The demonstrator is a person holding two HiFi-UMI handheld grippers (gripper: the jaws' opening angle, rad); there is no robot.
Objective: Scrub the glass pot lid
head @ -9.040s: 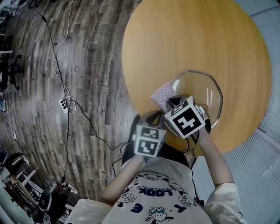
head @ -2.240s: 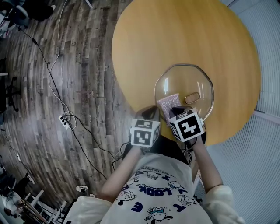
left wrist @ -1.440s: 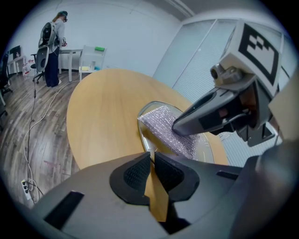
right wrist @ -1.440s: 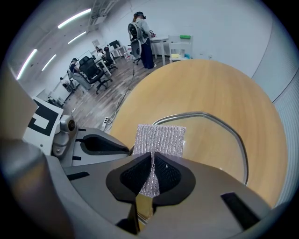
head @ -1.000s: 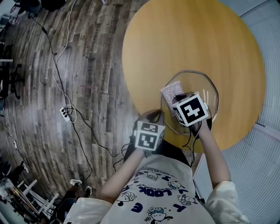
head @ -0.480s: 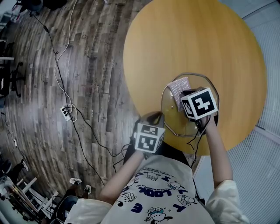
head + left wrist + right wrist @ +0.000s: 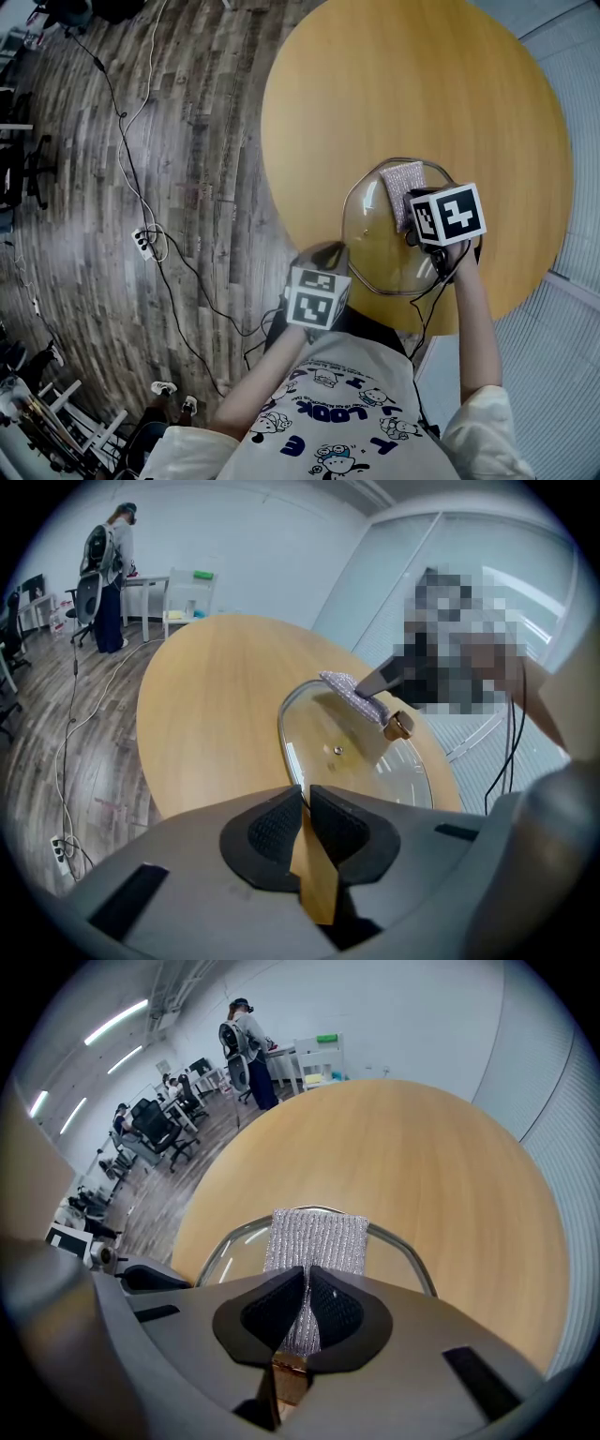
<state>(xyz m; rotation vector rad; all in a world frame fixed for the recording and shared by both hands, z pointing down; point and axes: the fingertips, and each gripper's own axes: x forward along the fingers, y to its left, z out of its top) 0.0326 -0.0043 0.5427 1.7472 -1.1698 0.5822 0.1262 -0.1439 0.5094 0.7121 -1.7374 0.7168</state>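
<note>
Round wooden table (image 7: 375, 84) on plank floor (image 7: 187, 141); 1 glass pot lid (image 7: 375, 253) lying near table edge.

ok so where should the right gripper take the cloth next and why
Probably pull the right gripper back toward the person, dragging the silvery cloth across the glass pot lid. The cloth lies at the lid's far rim, with most of the glass on the near side of it, and the left gripper is shut on the near rim, steadying it.

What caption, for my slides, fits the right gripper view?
Right gripper holds silver scrubbing cloth against the glass pot lid.
</note>
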